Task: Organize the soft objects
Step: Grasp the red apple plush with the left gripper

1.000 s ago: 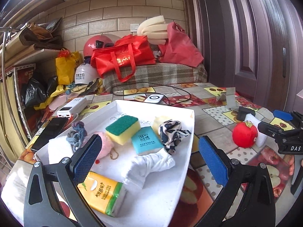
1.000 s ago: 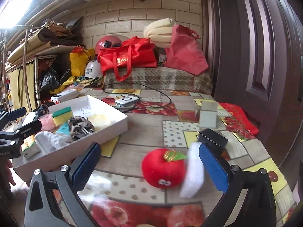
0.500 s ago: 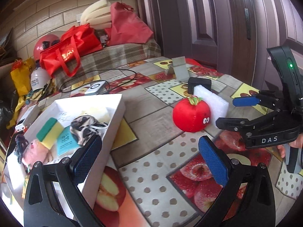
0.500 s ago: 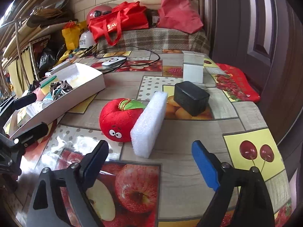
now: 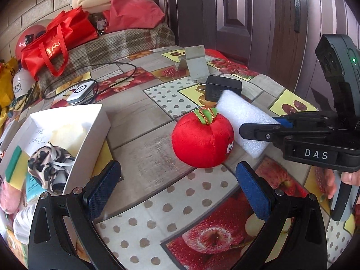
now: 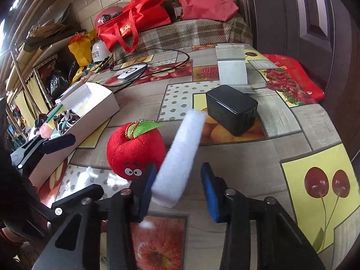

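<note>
A red plush apple sits on the table next to a white foam block. My left gripper is open, just short of the apple and facing it. My right gripper is open with its jaws around the near end of the foam block; the left pad touches it and the right pad stands apart. A white box at the left holds several soft items: sponges, a patterned cloth and a pink plush.
A black charger and a grey metal stand stand behind the foam. A white device with a black cable lies further back. Red bags sit on a plaid bench. A door is at the right.
My left gripper has swung from over the box to face the apple and moved closer. My right gripper has advanced and narrowed around the foam block's near end.
</note>
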`<state>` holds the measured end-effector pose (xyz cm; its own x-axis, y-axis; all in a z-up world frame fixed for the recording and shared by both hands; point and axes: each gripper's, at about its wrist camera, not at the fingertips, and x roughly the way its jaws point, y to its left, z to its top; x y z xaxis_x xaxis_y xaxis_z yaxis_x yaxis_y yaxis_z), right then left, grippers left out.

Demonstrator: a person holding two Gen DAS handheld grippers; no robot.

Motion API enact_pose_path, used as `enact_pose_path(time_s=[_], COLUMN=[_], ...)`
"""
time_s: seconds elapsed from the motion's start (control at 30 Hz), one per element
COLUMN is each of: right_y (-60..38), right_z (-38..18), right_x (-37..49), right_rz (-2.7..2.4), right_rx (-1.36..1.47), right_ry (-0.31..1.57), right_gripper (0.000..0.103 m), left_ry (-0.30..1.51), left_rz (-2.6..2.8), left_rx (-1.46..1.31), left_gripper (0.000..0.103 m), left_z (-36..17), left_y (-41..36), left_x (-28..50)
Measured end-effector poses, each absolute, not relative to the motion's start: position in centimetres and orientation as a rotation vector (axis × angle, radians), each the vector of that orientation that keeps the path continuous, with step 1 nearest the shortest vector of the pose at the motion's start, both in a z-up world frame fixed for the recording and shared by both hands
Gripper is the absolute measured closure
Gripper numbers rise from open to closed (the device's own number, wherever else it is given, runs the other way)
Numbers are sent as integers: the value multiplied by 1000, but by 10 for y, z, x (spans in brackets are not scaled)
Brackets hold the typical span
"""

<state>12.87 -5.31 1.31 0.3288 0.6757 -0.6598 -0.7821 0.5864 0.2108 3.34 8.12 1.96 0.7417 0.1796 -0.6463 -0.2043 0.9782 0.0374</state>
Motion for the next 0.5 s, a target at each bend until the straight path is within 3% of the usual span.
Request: enact_pose_path(time_s=[0.03, 0.4, 0.43, 0.47, 0.5], right_y=[-57, -84, -85, -86, -87], right_z=[14, 19, 18, 17, 17], right_x=[130, 143, 144, 145, 146], right_rz=[968, 910, 907, 906, 906], right_rx=[-130, -36, -27, -19, -12], right_ry=[782, 764, 770, 775, 779], right_gripper=[84, 84, 84, 84, 84], left_ry=[707, 780, 795, 809, 815], left_rz=[205, 198, 199, 192, 180], left_rx=[-40, 6, 6, 2, -8], left_gripper=[0, 3, 15, 37, 38], left_z=[19, 13, 11, 9, 8], left_y=[80, 68, 68, 69, 71], left_x=[37, 89, 92, 93, 94])
